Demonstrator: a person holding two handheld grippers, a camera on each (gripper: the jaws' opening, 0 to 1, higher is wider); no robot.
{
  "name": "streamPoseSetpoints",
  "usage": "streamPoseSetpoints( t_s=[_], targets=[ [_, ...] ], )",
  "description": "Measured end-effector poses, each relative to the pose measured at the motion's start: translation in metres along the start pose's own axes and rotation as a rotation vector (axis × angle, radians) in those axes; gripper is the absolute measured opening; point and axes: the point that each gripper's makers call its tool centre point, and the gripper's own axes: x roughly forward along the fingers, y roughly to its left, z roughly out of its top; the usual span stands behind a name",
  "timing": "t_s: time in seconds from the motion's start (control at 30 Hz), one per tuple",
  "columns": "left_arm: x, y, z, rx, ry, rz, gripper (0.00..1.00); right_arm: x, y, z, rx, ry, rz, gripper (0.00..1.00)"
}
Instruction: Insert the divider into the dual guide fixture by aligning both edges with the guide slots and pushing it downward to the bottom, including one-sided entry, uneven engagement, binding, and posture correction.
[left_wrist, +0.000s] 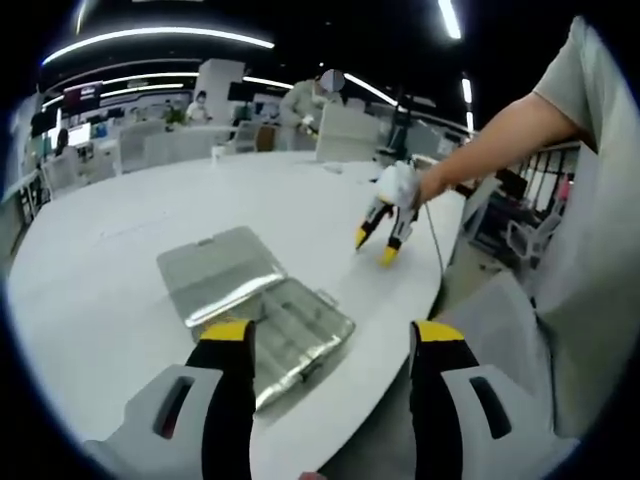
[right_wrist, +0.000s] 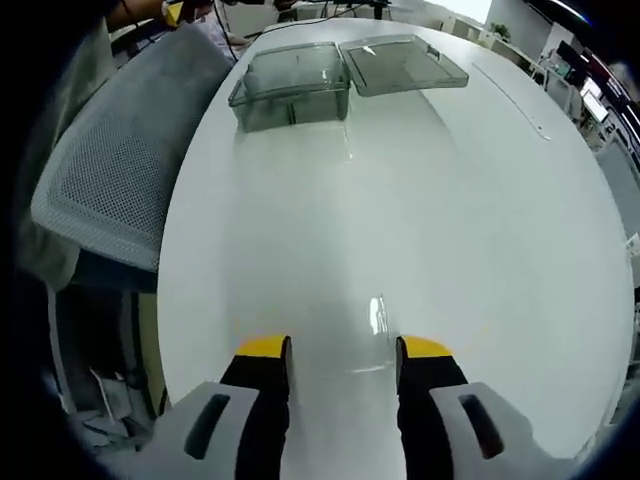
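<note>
In the left gripper view, the left gripper hovers with its yellow-tipped jaws apart and nothing between them, just above the clear plastic case that lies open near the edge of the white surface. The case is transparent and glossy: a ribbed, compartmented tray with small latches, and a flat lid folded back beside it. Farther along, the right gripper, held in a gloved hand, points down at the surface with its jaws slightly apart. In the right gripper view, those jaws frame a thin clear divider standing upright; contact is unclear. A grey mesh chair stands alongside.
</note>
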Motion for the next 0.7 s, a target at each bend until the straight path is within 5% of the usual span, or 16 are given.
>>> streamPoseSetpoints(
  t_s=[0.7],
  targets=[
    [-0.0019, -0.0001, -0.0017, -0.04, 0.002, 0.019, 0.58, 0.0053, -0.001, 0.003, -0.1, 0.021, 0.038, 0.32]
  ],
)
